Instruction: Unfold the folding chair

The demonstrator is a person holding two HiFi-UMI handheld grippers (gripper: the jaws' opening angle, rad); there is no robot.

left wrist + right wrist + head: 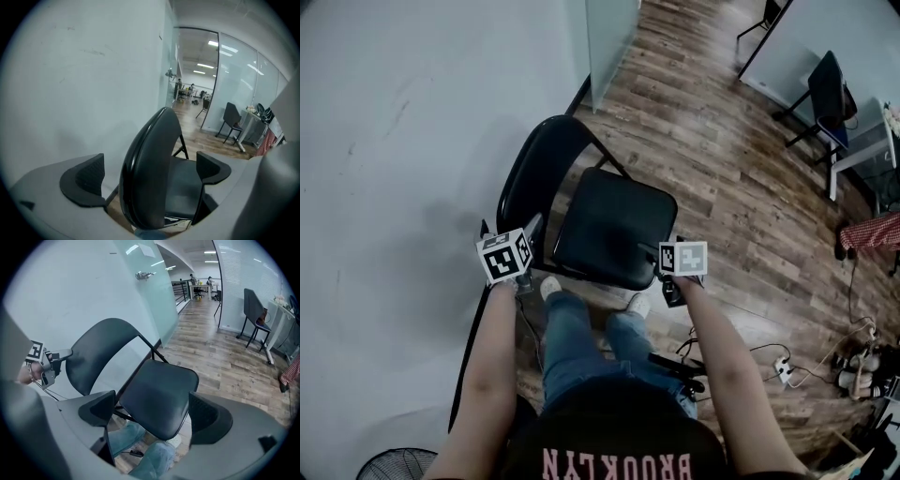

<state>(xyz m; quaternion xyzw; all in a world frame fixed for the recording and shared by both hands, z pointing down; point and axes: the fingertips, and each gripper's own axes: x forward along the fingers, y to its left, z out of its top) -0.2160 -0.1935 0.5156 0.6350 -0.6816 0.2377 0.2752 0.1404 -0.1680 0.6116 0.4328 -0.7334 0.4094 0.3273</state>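
Forearms [490, 361] outstretched, left hand-held gripper [528, 244] agape, right hand-held gripper [673, 257] agape, flanking chair [614, 225]

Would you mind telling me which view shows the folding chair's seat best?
The right gripper view: the seat faces the camera, large and almost whole. The head view shows it from above, smaller. In the left gripper view the backrest hides most of it.
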